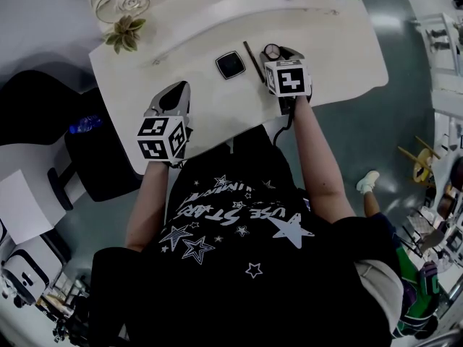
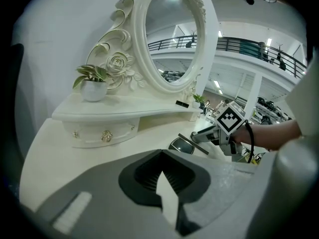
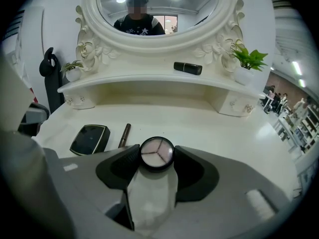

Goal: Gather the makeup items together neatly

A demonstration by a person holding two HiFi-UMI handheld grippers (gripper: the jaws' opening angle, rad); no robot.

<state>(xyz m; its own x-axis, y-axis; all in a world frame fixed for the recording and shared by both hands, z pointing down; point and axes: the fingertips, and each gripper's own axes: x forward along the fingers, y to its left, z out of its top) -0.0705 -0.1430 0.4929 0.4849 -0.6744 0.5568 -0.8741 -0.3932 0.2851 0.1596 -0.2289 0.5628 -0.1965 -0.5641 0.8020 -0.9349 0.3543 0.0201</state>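
Now my right tongs [image 3: 156, 159] are about half open and pressed on the round compact [image 3: 157, 151], one pad on each side of its rim. The grip is only on two small places of a round, smooth edge, so I think the compact can turn or slide out forward if I tilt the tongs more or press harder. I cannot tell if it rests on the table [image 3: 209, 128] or hangs just above it; if it hangs, a slip means it drops and maybe rolls.

My left tongs [image 2: 160, 176] are closed with nothing between them, low over the near part of the table and well apart from the makeup. They carry no risk now, but they also cannot catch anything.

Just beside the round compact, on its left, lies the thin pencil [image 3: 124, 135], and next to the pencil lies the square compact [image 3: 90, 139]. These three are already near each other. The danger I see is a push: if I bring the round compact closer to them, the wide jaw of my tongs can touch the pencil first, and a pencil rolls easily, maybe against the square compact or away from the group.

Farther out, the lipstick [image 3: 188, 68] lies on the shelf [image 3: 149, 82] under the mirror [image 3: 89, 29], well apart from the others. It looks round too, so a careless reach could roll it off the shelf.
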